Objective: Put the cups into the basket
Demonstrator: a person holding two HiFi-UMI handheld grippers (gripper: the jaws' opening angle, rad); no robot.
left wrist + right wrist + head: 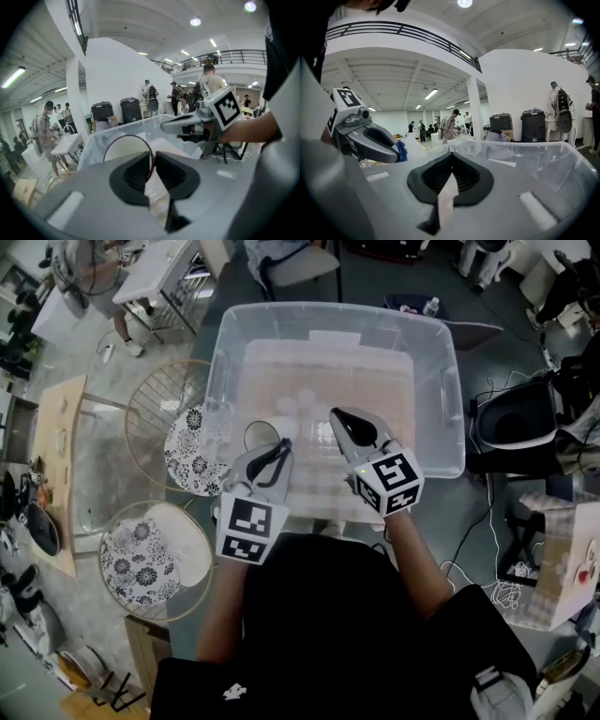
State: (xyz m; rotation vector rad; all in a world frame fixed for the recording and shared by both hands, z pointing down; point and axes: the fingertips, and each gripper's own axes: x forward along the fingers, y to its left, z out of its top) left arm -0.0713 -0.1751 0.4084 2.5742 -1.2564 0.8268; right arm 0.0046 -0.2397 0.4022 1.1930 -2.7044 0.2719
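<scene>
**Head view.** The left gripper [277, 448] is seen at the near-left corner of the basket [441, 399], a clear plastic bin with a bare floor. A cup [258, 434], white with a dark rim, is held at the gripper's tips and lies within the outline of the basket, its mouth turned upward. Whether the cup rests on the basket floor or hangs above it cannot be told. The right gripper [339, 416] is held beside the left one, over the middle of the basket, and no object is seen at its tips. Two round stools with patterned cushions [192, 451] stand left of the basket.

**Left gripper view.** The jaws of the left gripper [153, 164] are set to a narrow gap and are closed on the thin wall of the cup [124, 149]: one pad is placed inside the rim, the other outside. The round mouth of the cup is shown to the left of the pads. The clear wall of the basket [93, 145] is seen behind it. The right gripper [165, 126] is seen to the right, apart from the cup.

**Right gripper view.** The jaws of the right gripper [451, 171] are brought together, pad against pad, and nothing is held between them. The rim of the basket [525, 144] is seen ahead and to the right. The left gripper [396, 152] is seen at the left.
</scene>
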